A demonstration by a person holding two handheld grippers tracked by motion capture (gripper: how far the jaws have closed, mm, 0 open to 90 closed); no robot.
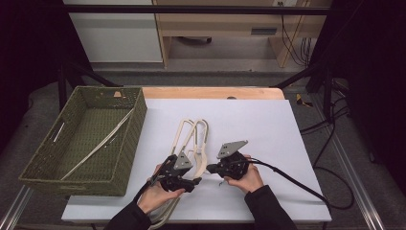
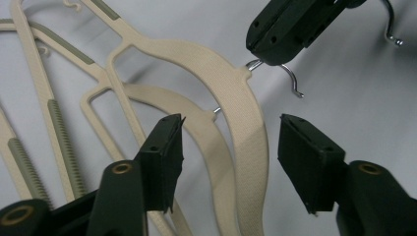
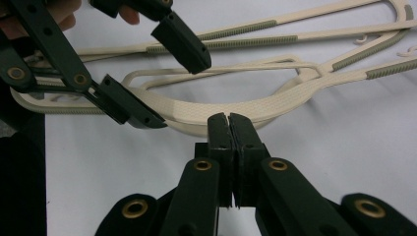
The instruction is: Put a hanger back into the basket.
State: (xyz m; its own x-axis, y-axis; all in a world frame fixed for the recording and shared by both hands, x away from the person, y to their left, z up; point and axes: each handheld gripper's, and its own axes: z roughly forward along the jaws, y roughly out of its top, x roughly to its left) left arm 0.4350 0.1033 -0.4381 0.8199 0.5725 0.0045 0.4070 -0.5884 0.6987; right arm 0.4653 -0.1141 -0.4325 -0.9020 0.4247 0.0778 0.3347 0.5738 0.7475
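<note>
The right gripper (image 3: 230,120), jaws pressed together on the wire hook (image 2: 290,78) of the top cream hanger (image 2: 246,128), steadies it; the left gripper (image 2: 228,147), half open, straddles that hanger's shoulder without touching it. Next probably: clamp and lift toward the green basket (image 1: 129,143) far left

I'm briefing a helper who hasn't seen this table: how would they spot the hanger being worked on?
On the white table, right of the green basket, lie beige hangers. The one in hand is the top hanger, with the broad curved shoulder. Unlike its neighbours, its metal hook is pinched by the right gripper, and the left gripper straddles it.
</note>
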